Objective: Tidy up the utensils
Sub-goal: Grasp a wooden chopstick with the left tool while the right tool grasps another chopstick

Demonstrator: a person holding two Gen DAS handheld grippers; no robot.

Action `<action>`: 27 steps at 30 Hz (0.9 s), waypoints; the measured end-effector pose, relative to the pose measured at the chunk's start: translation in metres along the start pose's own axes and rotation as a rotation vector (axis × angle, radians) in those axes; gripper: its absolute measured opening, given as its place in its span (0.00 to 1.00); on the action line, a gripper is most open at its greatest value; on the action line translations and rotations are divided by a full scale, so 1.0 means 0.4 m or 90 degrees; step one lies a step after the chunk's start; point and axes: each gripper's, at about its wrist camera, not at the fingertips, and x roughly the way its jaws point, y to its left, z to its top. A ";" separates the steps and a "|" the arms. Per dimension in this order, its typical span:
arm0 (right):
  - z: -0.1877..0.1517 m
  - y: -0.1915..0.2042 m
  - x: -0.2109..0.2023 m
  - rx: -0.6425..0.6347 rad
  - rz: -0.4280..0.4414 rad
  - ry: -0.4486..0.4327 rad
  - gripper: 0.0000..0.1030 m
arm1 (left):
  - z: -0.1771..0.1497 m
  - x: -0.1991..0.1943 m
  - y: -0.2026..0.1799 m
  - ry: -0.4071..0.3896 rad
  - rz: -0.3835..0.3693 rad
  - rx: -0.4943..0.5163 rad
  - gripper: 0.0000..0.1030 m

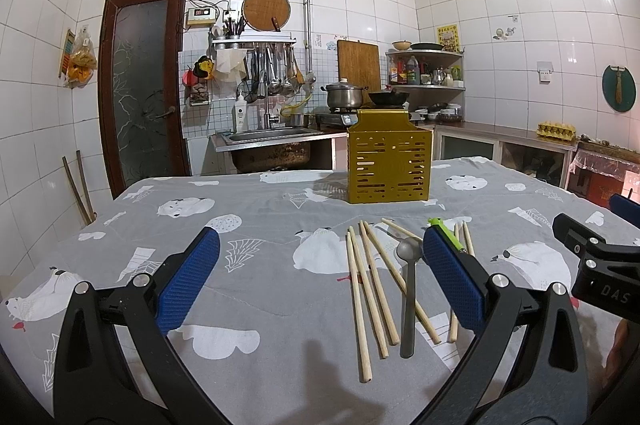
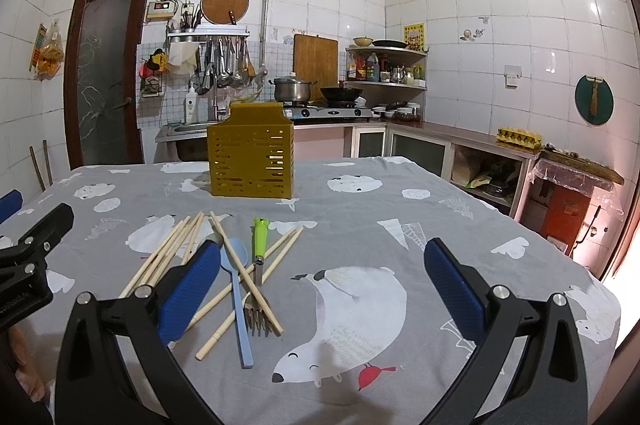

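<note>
A gold slotted utensil holder (image 1: pixel 389 162) stands upright at the table's far side, also in the right wrist view (image 2: pixel 251 155). Several wooden chopsticks (image 1: pixel 370 289) (image 2: pixel 170 252) lie loose on the cloth with a grey-blue spoon (image 1: pixel 409 299) (image 2: pixel 237 299) and a green-handled fork (image 2: pixel 259 265); only the fork's green end (image 1: pixel 438 224) shows in the left wrist view. My left gripper (image 1: pixel 320 277) is open and empty, with the utensils by its right finger. My right gripper (image 2: pixel 320 281) is open and empty, with the utensils by its left finger.
The table carries a grey polar-bear cloth (image 1: pixel 260 217). Beyond it are a sink (image 1: pixel 264 135), a stove with a pot (image 1: pixel 345 95) and a wok, a brown door (image 1: pixel 140 85) and a counter with an egg carton (image 2: pixel 519 137). The table's right edge (image 2: pixel 520 225) drops off.
</note>
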 end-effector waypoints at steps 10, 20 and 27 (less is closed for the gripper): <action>-0.001 -0.002 0.012 0.009 0.019 0.024 0.97 | -0.005 0.023 0.004 0.034 -0.025 0.006 0.95; 0.056 -0.010 0.102 0.035 0.050 0.079 0.95 | 0.053 0.097 -0.013 0.105 -0.048 0.018 0.95; 0.126 0.029 0.240 -0.011 0.011 0.123 0.95 | 0.109 0.241 -0.019 0.172 -0.066 0.028 0.95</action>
